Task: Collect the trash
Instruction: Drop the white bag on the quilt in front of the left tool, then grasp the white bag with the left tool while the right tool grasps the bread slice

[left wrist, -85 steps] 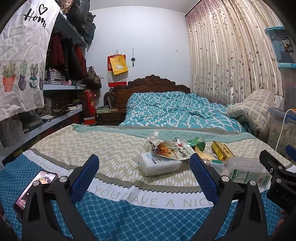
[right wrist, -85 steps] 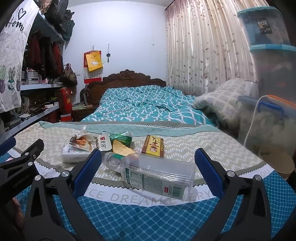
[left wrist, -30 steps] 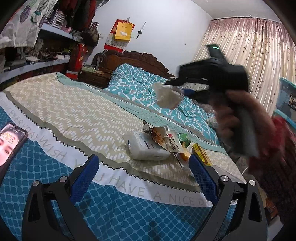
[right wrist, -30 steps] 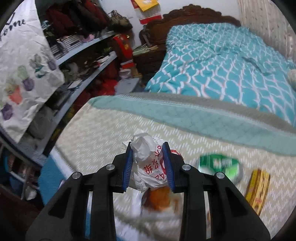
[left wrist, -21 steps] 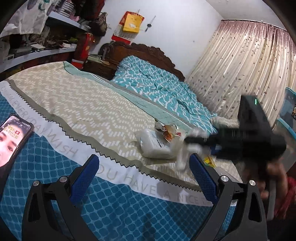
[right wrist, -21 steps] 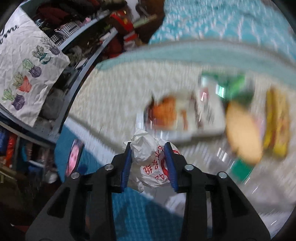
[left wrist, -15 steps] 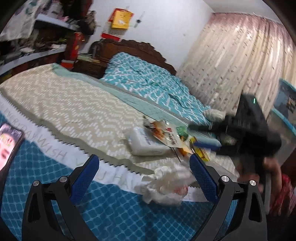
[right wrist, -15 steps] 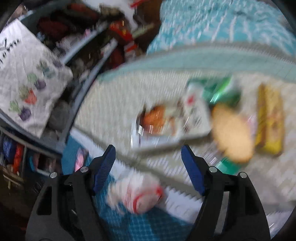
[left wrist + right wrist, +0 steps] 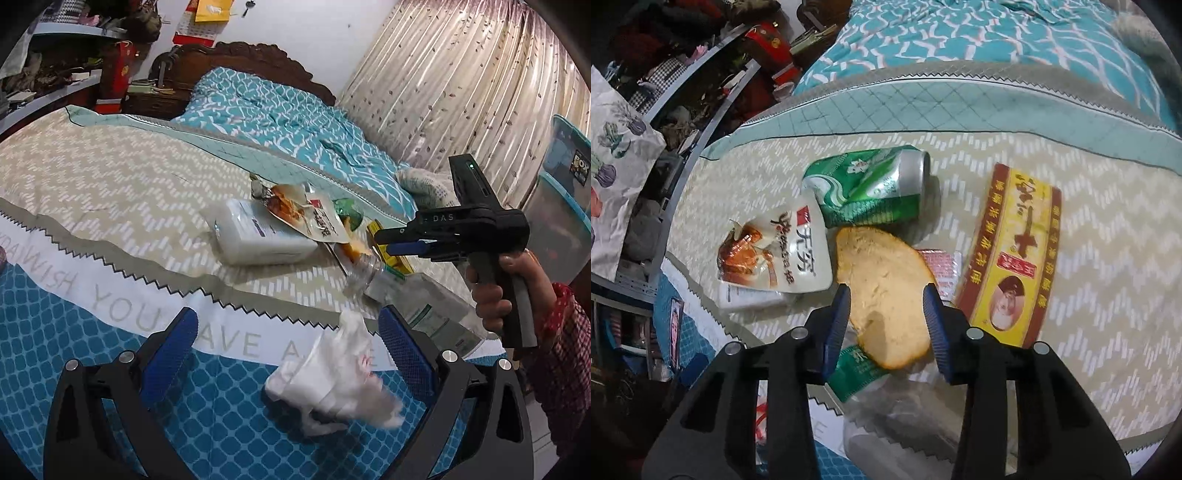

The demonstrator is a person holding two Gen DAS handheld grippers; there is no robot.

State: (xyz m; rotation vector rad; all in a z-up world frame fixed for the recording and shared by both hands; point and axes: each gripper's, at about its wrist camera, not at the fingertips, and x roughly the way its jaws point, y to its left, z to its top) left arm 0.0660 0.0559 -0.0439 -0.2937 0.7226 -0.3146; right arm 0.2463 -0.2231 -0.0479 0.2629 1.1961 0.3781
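Observation:
A crumpled white plastic bag (image 9: 332, 376) lies on the blue cloth between the fingers of my open, empty left gripper (image 9: 286, 354). My right gripper (image 9: 886, 314), also seen from the side (image 9: 402, 242), hovers over the trash pile with its jaws partly open around a slice of bread (image 9: 886, 295), not clamped. Around it lie a green can (image 9: 871, 184), a white snack pouch (image 9: 783, 254), a yellow-red box (image 9: 1015, 258) and a clear plastic bottle (image 9: 410, 299).
A white tissue pack (image 9: 258, 240) lies under the pouch. The cloth-covered table (image 9: 92, 177) stands before a bed (image 9: 288, 110). Cluttered shelves (image 9: 683, 92) stand at the left, stacked plastic bins (image 9: 565, 177) at the right.
My right gripper let go of the white bag, which dropped onto the blue cloth before my left gripper. The right gripper then moved down over the bread slice and narrowed.

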